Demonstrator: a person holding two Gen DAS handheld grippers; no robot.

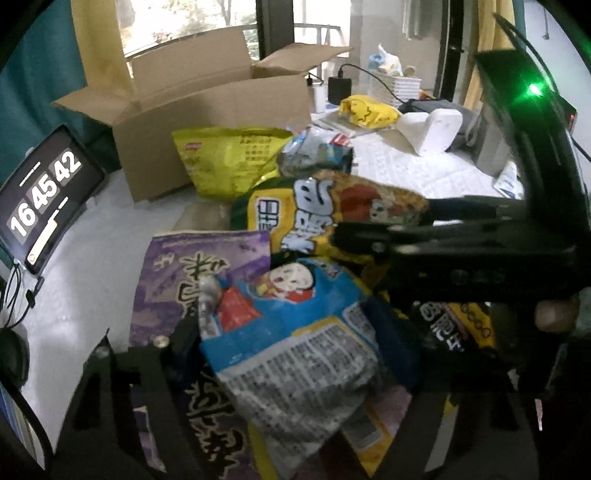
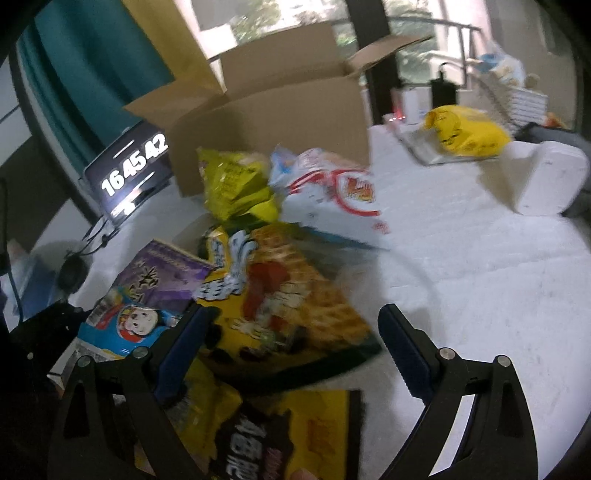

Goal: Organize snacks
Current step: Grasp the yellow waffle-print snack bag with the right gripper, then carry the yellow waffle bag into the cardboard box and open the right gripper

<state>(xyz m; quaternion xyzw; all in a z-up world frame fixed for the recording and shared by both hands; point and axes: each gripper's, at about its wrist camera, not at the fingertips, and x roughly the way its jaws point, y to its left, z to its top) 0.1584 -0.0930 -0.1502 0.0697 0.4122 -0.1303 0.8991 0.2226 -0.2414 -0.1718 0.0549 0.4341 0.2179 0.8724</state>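
Left tool point(image 1: 295, 354) straddles blue packet point(image 1: 295, 332); only right view shows waffle bag point(image 2: 295, 295) whole.

This looks like a lived-in room of a home, at a white table point(image 2: 480, 280) set before a large window point(image 1: 184, 22) with trees outside. Teal and yellow curtains point(image 1: 40, 74) hang at the left. An open brown cardboard box point(image 1: 207, 110) stands on the table beside a heap of crinkled snack bags point(image 2: 280, 295), a dark tablet showing a clock point(image 1: 44, 195), a yellow plastic shopping bag point(image 1: 365, 109) and a black charger with a cable point(image 1: 340, 90).
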